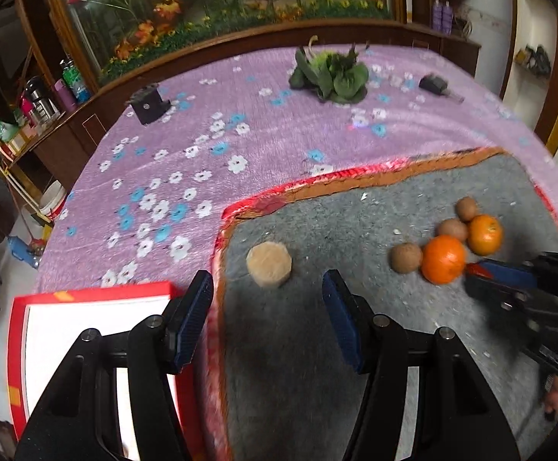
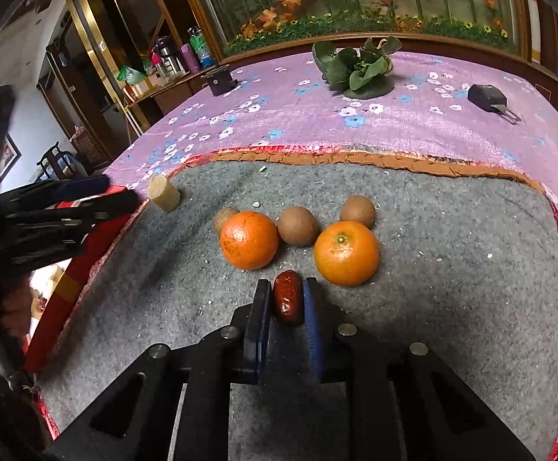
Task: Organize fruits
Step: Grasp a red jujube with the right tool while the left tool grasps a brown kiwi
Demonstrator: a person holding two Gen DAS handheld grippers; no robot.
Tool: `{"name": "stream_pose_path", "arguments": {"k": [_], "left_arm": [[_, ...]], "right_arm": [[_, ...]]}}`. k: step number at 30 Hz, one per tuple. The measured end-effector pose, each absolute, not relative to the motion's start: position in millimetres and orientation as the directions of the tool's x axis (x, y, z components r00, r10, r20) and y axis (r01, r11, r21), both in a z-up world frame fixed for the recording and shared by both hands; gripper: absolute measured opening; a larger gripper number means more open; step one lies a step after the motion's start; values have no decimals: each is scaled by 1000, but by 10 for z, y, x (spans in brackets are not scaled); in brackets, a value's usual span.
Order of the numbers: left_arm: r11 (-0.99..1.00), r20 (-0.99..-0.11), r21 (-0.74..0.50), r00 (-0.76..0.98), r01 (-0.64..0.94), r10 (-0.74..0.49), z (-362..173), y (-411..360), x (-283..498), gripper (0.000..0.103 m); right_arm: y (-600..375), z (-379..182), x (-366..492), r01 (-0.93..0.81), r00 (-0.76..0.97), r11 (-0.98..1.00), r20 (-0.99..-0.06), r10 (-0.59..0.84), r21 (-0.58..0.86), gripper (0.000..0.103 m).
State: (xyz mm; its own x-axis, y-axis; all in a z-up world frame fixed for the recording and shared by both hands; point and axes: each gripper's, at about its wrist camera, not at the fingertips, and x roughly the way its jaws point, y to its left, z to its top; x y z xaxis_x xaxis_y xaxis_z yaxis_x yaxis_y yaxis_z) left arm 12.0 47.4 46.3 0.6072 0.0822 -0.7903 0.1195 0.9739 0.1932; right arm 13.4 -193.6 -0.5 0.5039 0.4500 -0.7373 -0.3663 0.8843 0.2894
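Red date (image 2: 287, 298) | clamped in right tongs (image 2: 287, 299) | left tongs (image 1: 267, 299) half-open, empty, above grey mat (image 1: 317, 345)

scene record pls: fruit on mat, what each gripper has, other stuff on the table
oranges: two, on grey mat
kiwis: three, behind oranges
right gripper: shut on red date
left gripper: open, nothing between fingers
tan cylinder: on mat, ahead of left gripper
red box: left of mat
leafy greens: far side, on purple floral cloth
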Motion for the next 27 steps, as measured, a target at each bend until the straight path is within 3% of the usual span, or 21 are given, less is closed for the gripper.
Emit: {"name": "stream_pose_path", "arguments": {"k": [5, 7, 10, 18, 27], "left_arm": [[974, -803, 204, 586, 100, 108, 307, 481, 304, 56], [974, -809, 198, 580, 111, 98, 255, 478, 322, 37], [969, -808, 204, 583, 136, 88, 184, 450, 323, 26], [968, -792, 210, 605, 138, 86, 216, 433, 255, 26], [979, -737, 133, 676, 155, -7, 577, 353, -302, 26]], "right_arm": [[-2107, -13, 137, -335, 460, 851, -717, 523, 405, 17], [-2229, -44, 166, -303, 432, 825, -703, 565, 477, 17], [-2382, -66, 189, -257, 421, 794, -676, 605, 550, 17], [-2498, -55, 260, -222, 438, 780, -655, 616, 585, 17], [-2372, -9, 216, -288, 444, 784, -648, 619, 550, 17]]}}
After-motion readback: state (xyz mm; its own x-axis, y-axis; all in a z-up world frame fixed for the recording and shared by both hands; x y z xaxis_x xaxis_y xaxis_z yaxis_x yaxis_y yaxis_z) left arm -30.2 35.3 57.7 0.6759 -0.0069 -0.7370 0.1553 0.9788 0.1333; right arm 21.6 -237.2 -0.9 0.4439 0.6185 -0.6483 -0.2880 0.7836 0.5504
